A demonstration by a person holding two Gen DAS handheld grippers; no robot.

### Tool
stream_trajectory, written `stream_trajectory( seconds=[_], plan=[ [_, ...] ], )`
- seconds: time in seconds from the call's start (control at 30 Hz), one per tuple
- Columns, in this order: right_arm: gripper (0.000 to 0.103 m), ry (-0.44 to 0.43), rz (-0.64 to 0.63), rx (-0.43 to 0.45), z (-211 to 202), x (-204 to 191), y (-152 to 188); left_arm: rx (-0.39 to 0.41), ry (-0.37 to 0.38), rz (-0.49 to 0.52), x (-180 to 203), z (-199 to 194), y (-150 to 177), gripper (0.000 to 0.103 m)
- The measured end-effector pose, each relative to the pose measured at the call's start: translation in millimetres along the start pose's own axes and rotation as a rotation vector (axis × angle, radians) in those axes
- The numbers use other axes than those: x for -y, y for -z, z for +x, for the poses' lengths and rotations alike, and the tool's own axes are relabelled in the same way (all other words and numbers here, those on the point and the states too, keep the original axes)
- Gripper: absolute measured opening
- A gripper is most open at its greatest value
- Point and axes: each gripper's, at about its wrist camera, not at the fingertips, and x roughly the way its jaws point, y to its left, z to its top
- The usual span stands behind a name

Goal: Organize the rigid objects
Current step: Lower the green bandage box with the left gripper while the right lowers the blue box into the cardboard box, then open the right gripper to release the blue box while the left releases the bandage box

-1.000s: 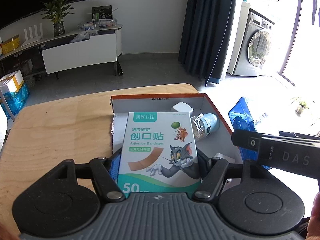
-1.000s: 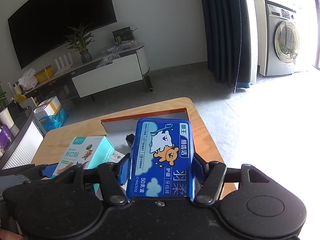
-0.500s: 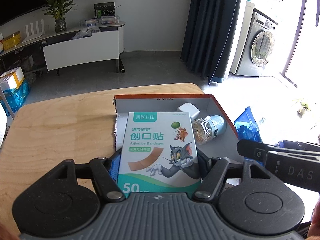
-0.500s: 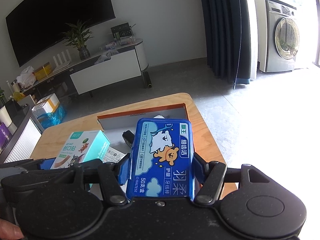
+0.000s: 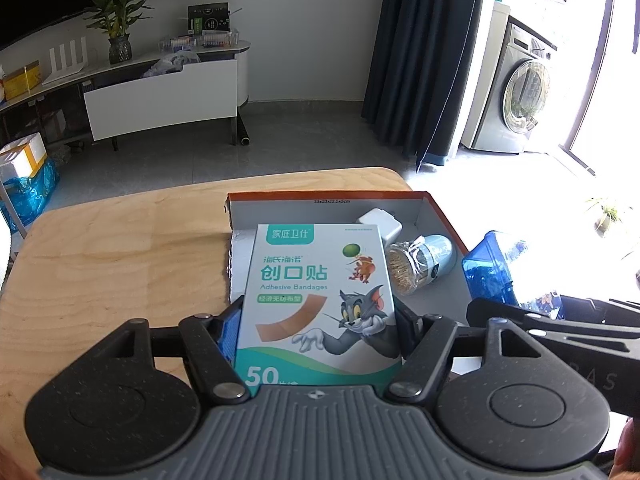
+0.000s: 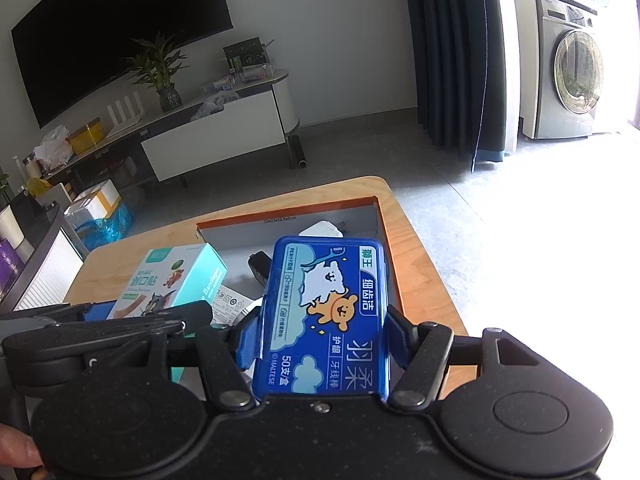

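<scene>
1. Left gripper (image 5: pixel 320 316): clamped on the bandage box (image 5: pixel 320 300), fingers on both side faces. Box sits face-up, held above the near-left part of the cardboard box (image 5: pixel 446 220), not set down afaict.
2. Right gripper (image 6: pixel 322 332): clamped on the blue floss case (image 6: pixel 326 312), label up. It hovers over the near-right part of the cardboard box; can't tell whether it touches anything below.
3. Seen from the left wrist cam, the floss case (image 5: pixel 486 272) sits just right of the cardboard box's right wall, so it may be at the rim, not fully over the inside. Glare there, low confidence.
4. Already inside: white charger (image 5: pixel 380 224) at the far wall, toothpick jar (image 5: pixel 420 264) lying on its side just in front of it, and a dark item (image 6: pixel 258 268) mid-floor, prob a key fob, too small to be sure.
5. Also a white printed packet (image 6: pixel 230 304) on the floor between the two grippers; ID unclear.
6. Table (image 5: pixel 120 248) around the cardboard box shows nothing loose in either view, but the near edge is hidden behind the gripper bodies.
7. Progress est: late stage. Several items binned, two in hand, none visibly waiting.
8. Left to do, imo: lower bandage box flat onto the free left floor, release; then bring floss case inward, past the right wall, set down near the jar w/o rolling it, release.
9. Risk: both grippers close together over one opening, so go one at a time.
</scene>
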Motion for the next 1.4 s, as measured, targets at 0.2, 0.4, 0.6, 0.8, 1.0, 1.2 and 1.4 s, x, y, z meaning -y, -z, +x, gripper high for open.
stream_trajectory(
  seconds=[0.2,0.4,0.6,0.8,1.0,1.2,1.4],
  plan=[
    [0.074,-0.002,0.002,-0.006,2.3,2.8,-0.3,-0.001,0.002,0.002,0.6,2.7,-0.3,0.071],
    [0.076,-0.031,0.018,-0.024,8.5,6.6,-0.3,-0.011,-0.003,-0.001,-1.1,8.4,-2.6,0.071],
    [0.077,-0.031,0.045,-0.015,9.9,15.8,4.7,-0.018,0.002,0.005,1.0,15.5,-7.3,0.071],
    [0.077,0.009,0.068,0.020,2.3,28.2,8.0,-0.021,0.056,0.016,12.2,18.7,-10.8,0.071],
    [0.078,0.019,0.076,0.041,-5.8,34.9,7.1,-0.018,0.125,0.038,25.8,26.8,-13.3,0.078],
    [0.079,0.019,0.070,0.054,-14.4,34.5,9.5,-0.016,0.123,-0.002,14.0,21.6,-12.4,0.082],
    [0.079,0.006,0.052,0.064,-23.3,27.1,10.3,0.000,0.094,-0.012,5.3,-0.8,-10.1,0.083]
  ],
)
